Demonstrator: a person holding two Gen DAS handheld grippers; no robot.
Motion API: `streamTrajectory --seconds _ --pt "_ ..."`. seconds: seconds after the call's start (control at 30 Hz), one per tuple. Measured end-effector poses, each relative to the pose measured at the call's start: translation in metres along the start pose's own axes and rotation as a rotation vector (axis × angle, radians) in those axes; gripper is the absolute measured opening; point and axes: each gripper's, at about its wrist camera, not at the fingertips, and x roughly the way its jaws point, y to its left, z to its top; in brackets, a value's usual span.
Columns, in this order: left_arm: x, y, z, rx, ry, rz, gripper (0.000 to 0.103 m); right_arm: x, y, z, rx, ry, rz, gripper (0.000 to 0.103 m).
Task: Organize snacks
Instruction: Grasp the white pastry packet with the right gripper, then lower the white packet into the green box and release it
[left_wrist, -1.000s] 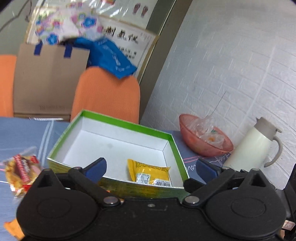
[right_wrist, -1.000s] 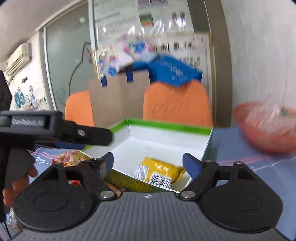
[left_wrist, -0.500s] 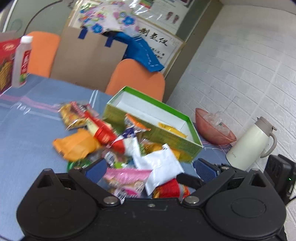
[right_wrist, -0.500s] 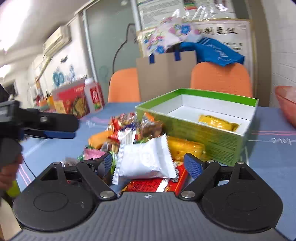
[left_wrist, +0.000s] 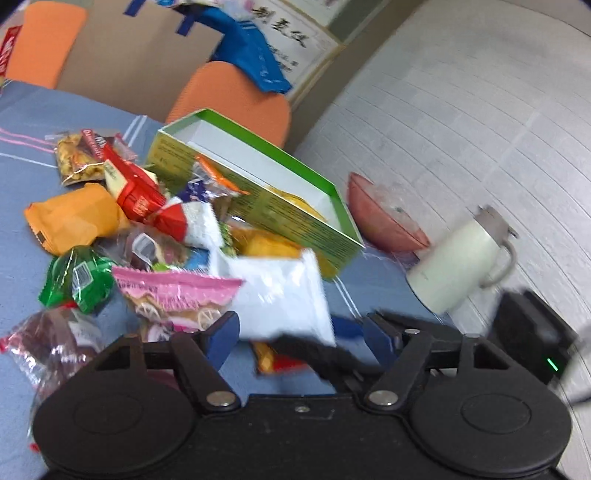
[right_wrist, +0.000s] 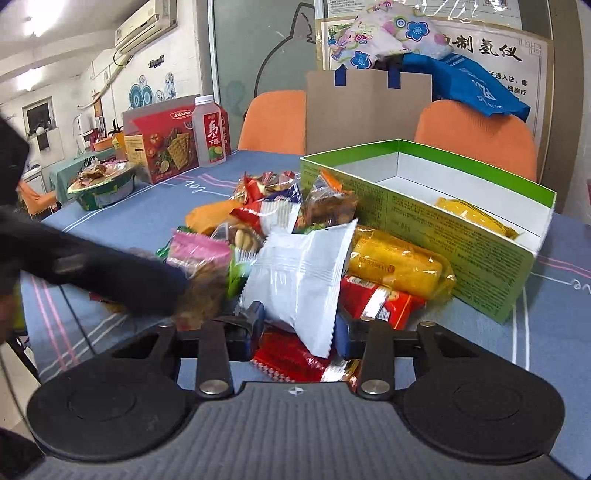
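Nearest the right camera, right tongs pinching the white packet by its lower corner, low over a red wrapper on the blue counter. Left tongs spread, hovering empty above the heap. Just beyond, yellow packet, pink packet, green packet. Farther back, green box holding another yellow packet. Beside it, red bowl and white jug.

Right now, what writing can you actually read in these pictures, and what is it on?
"制氢仪": wall poster.
Bottle label, red cracker box, green box side, snack wrappers: print too small or blurred to read.
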Motion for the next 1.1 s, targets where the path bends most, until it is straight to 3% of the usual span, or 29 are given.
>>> streamTrajectory --seconds 0.07,0.1,0.2,0.3,0.33,0.4,0.43,0.5,0.53,0.57,0.67,1.03,1.1 --pt "0.008 0.004 0.004 -0.012 -0.034 0.031 0.095 -0.008 0.001 -0.003 0.007 -0.001 -0.007 0.067" --pt "0.009 0.003 0.006 0.002 -0.052 0.05 0.101 -0.011 0.0 -0.003 0.006 -0.003 -0.011 0.068" --pt "0.017 -0.004 0.011 0.098 -0.079 0.137 0.103 -0.012 -0.001 -0.001 0.007 -0.005 -0.042 0.076" --pt "0.027 -0.009 0.012 0.179 -0.034 0.199 0.103 -0.008 -0.004 0.002 0.026 -0.014 -0.047 0.08" --pt "0.029 -0.01 0.013 0.189 -0.011 0.194 0.103 -0.007 -0.004 0.003 0.029 -0.017 -0.047 0.08" --pt "0.029 -0.01 0.013 0.186 0.026 0.144 0.082 -0.005 -0.002 0.004 0.025 -0.018 -0.054 0.08" --pt "0.031 -0.007 0.014 0.158 0.055 0.107 0.079 -0.005 -0.002 0.004 0.021 -0.019 -0.056 0.08" --pt "0.034 0.0 0.012 0.096 0.091 0.075 0.081 -0.006 -0.001 0.003 0.019 -0.019 -0.059 0.08" --pt "0.035 0.003 0.011 0.085 0.093 0.069 0.087 -0.006 -0.001 0.003 0.022 -0.02 -0.059 0.08" --pt "0.037 0.006 0.01 0.075 0.094 0.077 0.103 -0.007 -0.001 0.003 0.023 -0.022 -0.059 0.08" --pt "0.038 0.011 0.009 0.055 0.064 0.117 0.103 -0.006 -0.001 0.003 0.022 -0.028 -0.067 0.08" --pt "0.058 0.011 0.01 0.041 0.113 0.085 0.103 0.001 -0.003 0.006 0.037 -0.03 -0.076 0.08" --pt "0.059 0.017 0.01 -0.006 0.121 0.049 0.09 0.004 -0.003 0.006 0.043 -0.026 -0.07 0.079"
